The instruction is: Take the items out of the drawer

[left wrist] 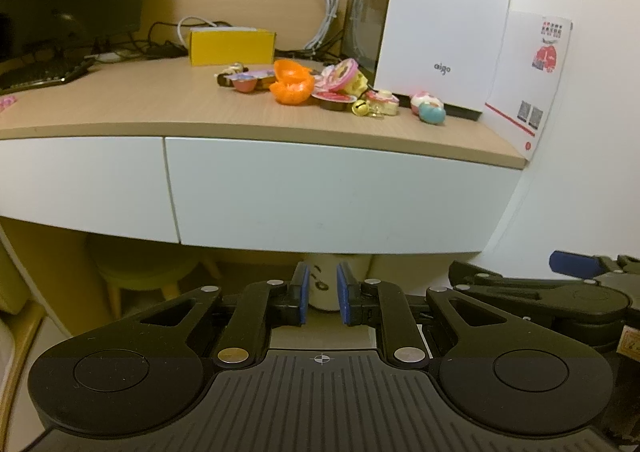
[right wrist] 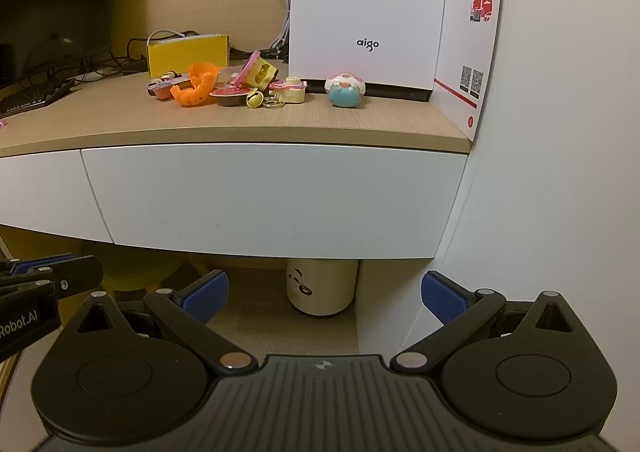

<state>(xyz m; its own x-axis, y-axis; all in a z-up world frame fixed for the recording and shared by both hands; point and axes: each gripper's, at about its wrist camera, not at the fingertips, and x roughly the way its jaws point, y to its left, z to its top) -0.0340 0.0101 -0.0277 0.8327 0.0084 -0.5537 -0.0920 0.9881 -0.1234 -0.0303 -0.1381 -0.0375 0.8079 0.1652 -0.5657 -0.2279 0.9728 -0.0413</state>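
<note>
The white flat-fronted drawer (right wrist: 264, 195) under the light wooden desk top (right wrist: 120, 119) is closed. It sits at about 12 o'clock from both grippers, a little way off, and nothing touches it.

The left gripper (left wrist: 322, 294) has its blue pads close together with a narrow gap. Nothing is between them, so it holds nothing. The right gripper (right wrist: 324, 298) has its blue pads spread wide apart, let go, with nothing in it. It shows at 3 o'clock in the left view.

On the desk top lies a small pile of toys. There is an orange plastic open shell (right wrist: 198, 85), a little gold round bell (right wrist: 255, 99), a pink and yellow small round case (right wrist: 258, 71), and a cream toy camera (right wrist: 290, 89). At 3 o'clock from the pile, a bit apart, sits a pink and blue round egg toy (right wrist: 345, 89). Behind them stand a yellow cardboard box (right wrist: 188, 53) and a tall white computer case (right wrist: 366, 11).

Under the drawer, on the floor, stands a cream round bin with a panda face (right wrist: 322, 290).
</note>
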